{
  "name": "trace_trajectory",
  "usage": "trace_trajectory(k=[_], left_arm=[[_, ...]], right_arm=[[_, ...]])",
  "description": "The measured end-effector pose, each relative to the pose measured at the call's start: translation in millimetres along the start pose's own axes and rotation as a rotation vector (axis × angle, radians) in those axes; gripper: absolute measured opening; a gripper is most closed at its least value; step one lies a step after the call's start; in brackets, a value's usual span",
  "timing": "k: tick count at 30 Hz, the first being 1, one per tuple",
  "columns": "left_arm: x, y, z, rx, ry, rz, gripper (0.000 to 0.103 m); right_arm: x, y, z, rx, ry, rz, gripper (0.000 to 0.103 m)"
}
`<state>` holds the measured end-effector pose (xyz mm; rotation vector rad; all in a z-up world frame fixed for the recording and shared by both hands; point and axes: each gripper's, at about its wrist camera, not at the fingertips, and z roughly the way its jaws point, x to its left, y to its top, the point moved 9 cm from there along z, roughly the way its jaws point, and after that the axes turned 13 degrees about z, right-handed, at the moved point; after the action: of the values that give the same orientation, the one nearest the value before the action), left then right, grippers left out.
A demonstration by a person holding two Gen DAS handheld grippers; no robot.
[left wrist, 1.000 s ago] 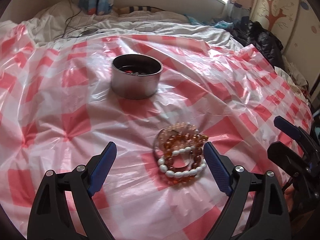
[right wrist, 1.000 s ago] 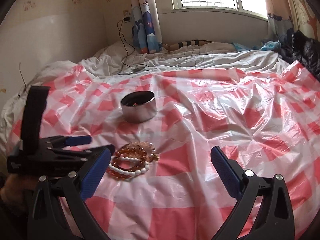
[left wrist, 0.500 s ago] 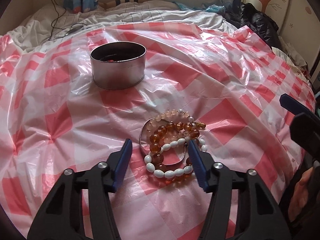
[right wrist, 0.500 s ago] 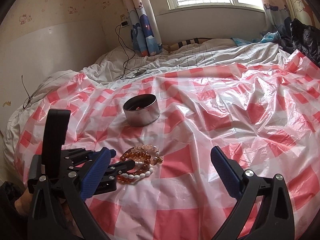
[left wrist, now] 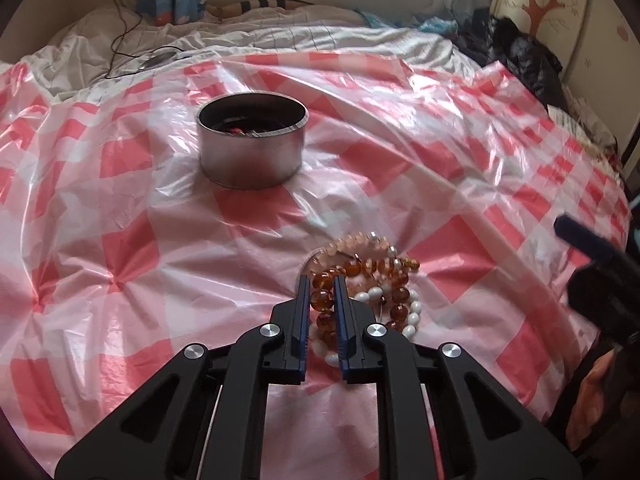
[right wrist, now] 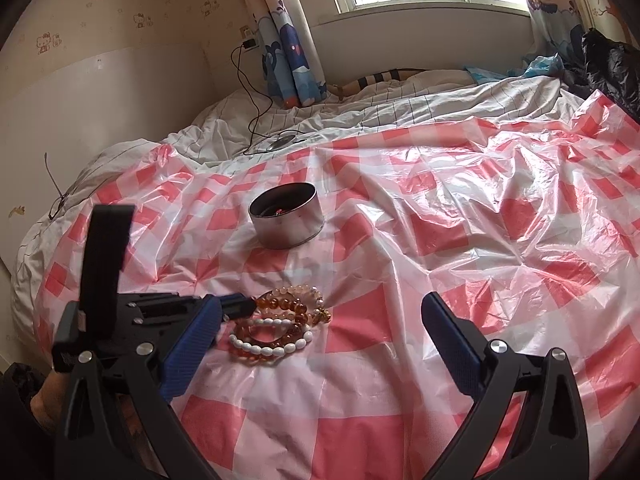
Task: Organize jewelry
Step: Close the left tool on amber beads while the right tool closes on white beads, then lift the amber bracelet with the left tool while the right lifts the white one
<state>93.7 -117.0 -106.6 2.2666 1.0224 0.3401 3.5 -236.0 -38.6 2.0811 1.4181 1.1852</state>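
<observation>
A pile of bead bracelets lies on the red-and-white checked plastic sheet: an amber bracelet (left wrist: 362, 270), a white one (left wrist: 412, 314) and a pale pink one (left wrist: 356, 240). The pile also shows in the right wrist view (right wrist: 280, 320). My left gripper (left wrist: 322, 286) is shut on the amber bracelet's left side, low at the sheet; it shows in the right wrist view (right wrist: 240, 306). A round metal tin (left wrist: 252, 146), also in the right wrist view (right wrist: 287, 214), stands beyond, open, with small items inside. My right gripper (right wrist: 320, 332) is open and empty, right of the pile.
The checked sheet (right wrist: 480, 240) covers a bed. White bedding with a cable (right wrist: 256, 120) lies at the far side by the wall. Dark clothing (left wrist: 524, 64) is piled at the far right edge. The right gripper's finger (left wrist: 580, 238) shows at the right.
My left gripper has moved in over the pile and closed from wide open onto the amber bracelet. The right gripper has stayed open.
</observation>
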Motion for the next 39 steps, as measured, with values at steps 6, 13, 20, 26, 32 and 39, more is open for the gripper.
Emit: trace_trajectory(k=[6, 13, 20, 26, 32, 39], left_arm=[[50, 2, -25, -0.077, 0.037, -0.161, 0.010], [94, -31, -12, 0.028, 0.089, -0.273, 0.011], [101, -46, -3, 0.069, 0.072, -0.296, 0.011], [104, -48, 3, 0.076, 0.065, -0.317, 0.014], [102, -47, 8, 0.086, 0.057, -0.323, 0.018], [101, -47, 10, 0.079, 0.032, -0.339, 0.024]], right_arm=[[12, -15, 12, 0.078, 0.028, -0.043, 0.096], [44, -55, 35, 0.192, -0.004, -0.273, 0.096], [40, -59, 61, 0.279, 0.057, -0.169, 0.096], [30, -60, 83, 0.345, 0.099, -0.045, 0.096], [37, -65, 94, 0.366, 0.095, -0.075, 0.061], [27, -64, 88, 0.389, 0.189, 0.061, 0.010]])
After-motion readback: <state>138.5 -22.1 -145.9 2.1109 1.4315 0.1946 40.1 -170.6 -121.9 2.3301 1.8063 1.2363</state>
